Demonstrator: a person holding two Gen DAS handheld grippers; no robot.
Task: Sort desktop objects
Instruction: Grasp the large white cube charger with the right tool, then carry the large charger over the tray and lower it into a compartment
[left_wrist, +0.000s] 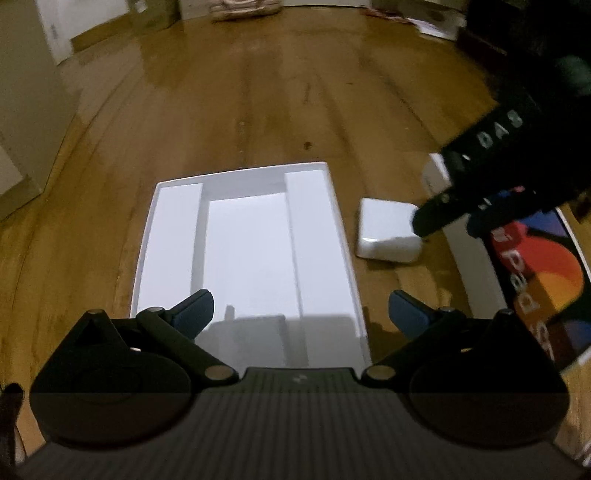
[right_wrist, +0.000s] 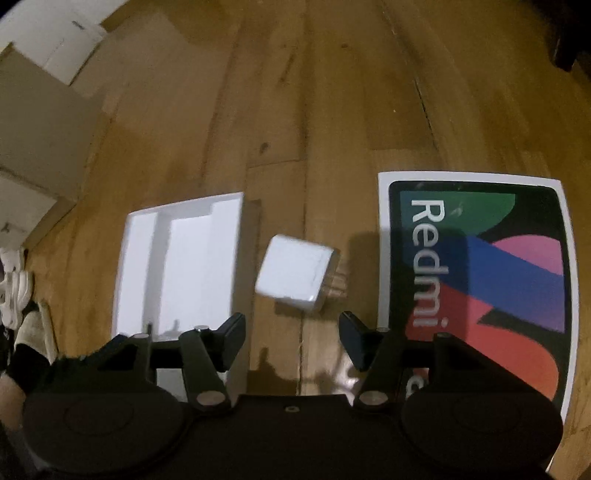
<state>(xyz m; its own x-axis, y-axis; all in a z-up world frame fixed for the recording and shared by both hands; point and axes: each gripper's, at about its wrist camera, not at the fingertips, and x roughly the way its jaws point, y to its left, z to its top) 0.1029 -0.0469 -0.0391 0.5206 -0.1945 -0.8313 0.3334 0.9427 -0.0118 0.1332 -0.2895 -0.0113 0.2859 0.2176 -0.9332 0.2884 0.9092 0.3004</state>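
Right tongs (right_wrist: 291, 338) agape, white charger (right_wrist: 297, 273) (prongs showing), tilted

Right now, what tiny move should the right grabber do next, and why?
Probably ease the right gripper forward and down so its open fingers straddle the white charger. The charger lies loose on the wooden floor just ahead of it, between the empty white tray and the Redmi box, and nothing holds it yet.

The right gripper (left_wrist: 448, 218), itself blurring, is hiding the right edge of the white charger (left_wrist: 388, 236) and part of the Redmi box (left_wrist: 543, 280), whose near right corner is running off the frame.
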